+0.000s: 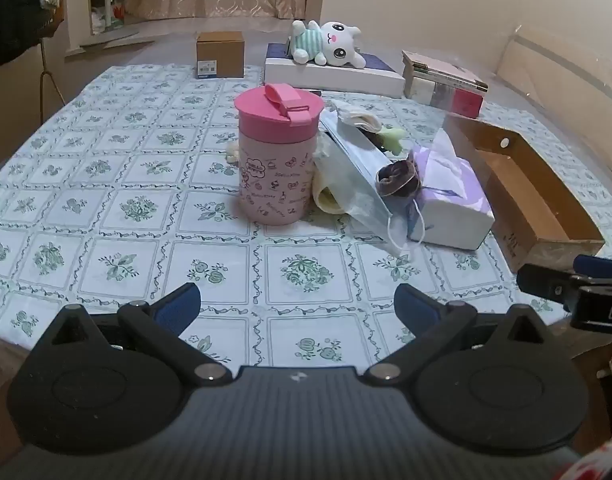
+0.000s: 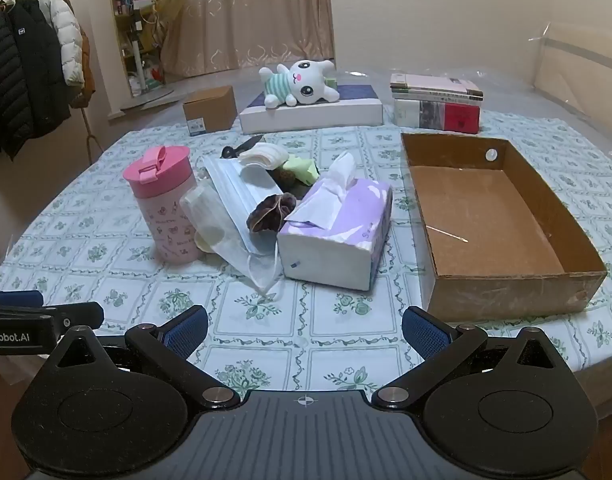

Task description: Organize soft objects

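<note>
A heap of soft things lies mid-table: blue face masks (image 2: 242, 196) (image 1: 357, 168), a brown scrunchie (image 2: 272, 212) (image 1: 397, 180), a purple tissue pack (image 2: 337, 228) (image 1: 449, 196), white pads (image 2: 266, 154) and a green cloth (image 2: 302, 166). A white plush toy (image 2: 302, 82) (image 1: 329, 42) rests on a flat white box at the back. An empty cardboard box (image 2: 493, 216) (image 1: 533, 196) stands to the right. My left gripper (image 1: 298, 304) hovers open near the front edge, short of the pink cup (image 1: 278, 152). My right gripper (image 2: 306, 332) is open too, nothing between its fingers.
The pink lidded cup (image 2: 166, 204) stands left of the heap. A small brown carton (image 2: 210, 110), the flat white box (image 2: 309, 118) and stacked books (image 2: 437, 104) line the back. Coats hang on a rack (image 2: 30, 76) at far left. The floral tablecloth (image 2: 306, 320) covers the round table.
</note>
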Demonstrator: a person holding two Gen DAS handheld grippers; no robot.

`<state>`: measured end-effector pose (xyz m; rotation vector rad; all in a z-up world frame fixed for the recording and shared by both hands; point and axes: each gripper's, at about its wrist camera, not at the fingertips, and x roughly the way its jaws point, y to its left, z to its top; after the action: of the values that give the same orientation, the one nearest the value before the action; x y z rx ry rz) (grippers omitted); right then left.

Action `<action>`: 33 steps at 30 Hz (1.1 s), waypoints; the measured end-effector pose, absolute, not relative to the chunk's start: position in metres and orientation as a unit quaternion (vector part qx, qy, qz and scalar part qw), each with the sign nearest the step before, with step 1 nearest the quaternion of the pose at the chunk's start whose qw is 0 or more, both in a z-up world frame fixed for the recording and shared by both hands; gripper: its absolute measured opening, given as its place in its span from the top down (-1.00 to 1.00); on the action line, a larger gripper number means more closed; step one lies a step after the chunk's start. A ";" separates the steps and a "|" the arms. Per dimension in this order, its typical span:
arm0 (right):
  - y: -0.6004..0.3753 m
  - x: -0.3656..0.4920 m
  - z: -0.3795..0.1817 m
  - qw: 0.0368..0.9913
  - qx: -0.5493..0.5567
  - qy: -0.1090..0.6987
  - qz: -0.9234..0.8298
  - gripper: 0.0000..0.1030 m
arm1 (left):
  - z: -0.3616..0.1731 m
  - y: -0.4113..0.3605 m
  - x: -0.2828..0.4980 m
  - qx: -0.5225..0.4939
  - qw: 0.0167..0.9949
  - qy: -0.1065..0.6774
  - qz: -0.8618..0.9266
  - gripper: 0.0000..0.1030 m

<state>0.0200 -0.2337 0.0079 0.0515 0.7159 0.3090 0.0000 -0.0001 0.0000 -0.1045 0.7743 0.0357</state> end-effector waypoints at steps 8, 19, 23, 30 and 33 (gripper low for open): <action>-0.234 0.021 0.008 0.925 0.027 0.347 0.151 -0.99 | 0.002 -0.001 -0.001 -0.059 0.926 0.371 0.016 -0.98; -0.235 0.021 0.009 0.926 0.028 0.346 0.150 -0.99 | 0.003 0.001 0.001 -0.060 0.925 0.374 0.015 -0.98; -0.237 0.023 0.011 0.925 0.027 0.348 0.150 -0.99 | 0.003 0.000 0.001 -0.059 0.925 0.374 0.015 -0.98; -0.235 0.021 0.009 0.925 0.028 0.347 0.150 -0.99 | 0.003 0.000 0.001 -0.060 0.926 0.374 0.015 -0.98; -0.234 0.020 0.007 0.925 0.028 0.348 0.151 -0.99 | 0.003 0.000 0.001 -0.061 0.926 0.373 0.015 -0.98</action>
<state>0.0201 -0.2342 0.0066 0.0580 0.7132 0.3103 0.0006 -0.0003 0.0033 -0.1246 0.7659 0.0306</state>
